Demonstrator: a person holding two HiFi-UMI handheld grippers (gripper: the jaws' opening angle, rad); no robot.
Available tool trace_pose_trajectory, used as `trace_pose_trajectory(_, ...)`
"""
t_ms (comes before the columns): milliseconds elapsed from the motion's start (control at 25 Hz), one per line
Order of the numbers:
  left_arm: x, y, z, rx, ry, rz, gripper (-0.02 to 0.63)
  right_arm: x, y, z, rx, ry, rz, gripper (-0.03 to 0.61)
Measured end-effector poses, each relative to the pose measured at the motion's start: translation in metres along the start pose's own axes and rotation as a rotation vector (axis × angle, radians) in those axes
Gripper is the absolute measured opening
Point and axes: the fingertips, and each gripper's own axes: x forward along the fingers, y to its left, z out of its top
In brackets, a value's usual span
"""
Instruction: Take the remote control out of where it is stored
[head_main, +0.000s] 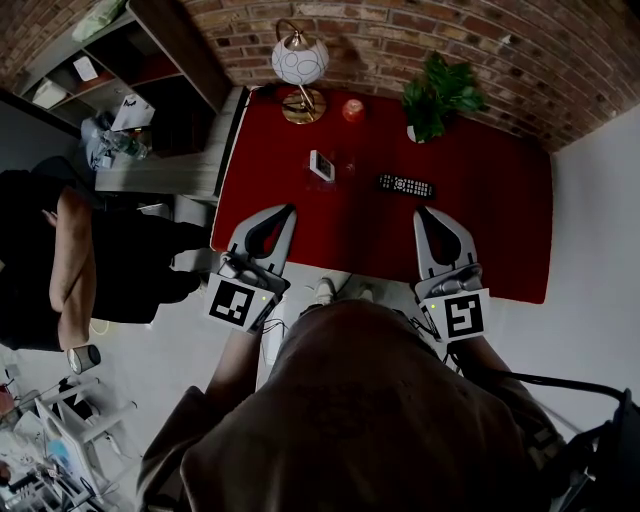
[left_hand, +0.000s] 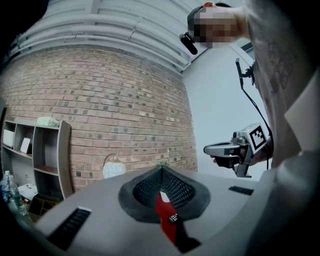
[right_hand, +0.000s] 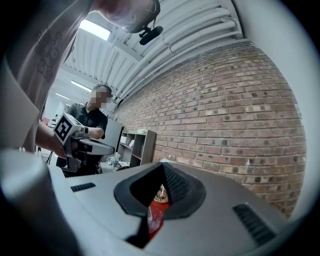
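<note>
Left gripper (head_main: 288, 211): held level over the near edge of the red table (head_main: 500, 230), jaws brought together to a point, with nothing between them. Right gripper (head_main: 421, 212): likewise level at the near edge, jaws fully together, nothing gripped; its own view shows only a sliver of red table top through the gap behind the closed tips. The two grippers are well apart, side by side, each with its marker cube toward the person holding them. Remote control (head_main: 405, 185): black, lying flat in the open on the table top, just beyond the right gripper's tip and slightly to its left, touched by neither gripper. Small white box-like item (head_main: 321, 165): resting on the table to the left of the remote, ahead of the left gripper and clear of it. At the far edge of the table, from left to right: a table lamp (head_main: 299, 60) with a round white shade on a brass base, a small red round object (head_main: 353, 110) whose nature cannot be determined, and a green potted plant (head_main: 440, 95). Brick wall (head_main: 420, 40): directly behind the table. Open shelf unit (head_main: 120, 60): against that wall, left of the table. A second person in dark clothing (head_main: 40, 250) stands at the far left.
</note>
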Motion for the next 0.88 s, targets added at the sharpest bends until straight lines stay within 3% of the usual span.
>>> trace_pose_trajectory(480, -0.009, 0.001, -0.005, -0.007, 0.011, 0.013, 0.009, 0.014, 0.005, -0.006, -0.012, 0.028, 0.027, 0.012)
trace_pose_trajectory(720, -0.016, 0.001, -0.007, -0.015, 0.013, 0.018, 0.009, 0.037, 0.008, -0.011, -0.095, 0.034, 0.061, 0.012)
trace_pose_trajectory(880, -0.019, 0.0, -0.01, -0.021, 0.016, 0.018, 0.009, 0.056, 0.011, -0.018, -0.084, 0.056, 0.084, 0.012)
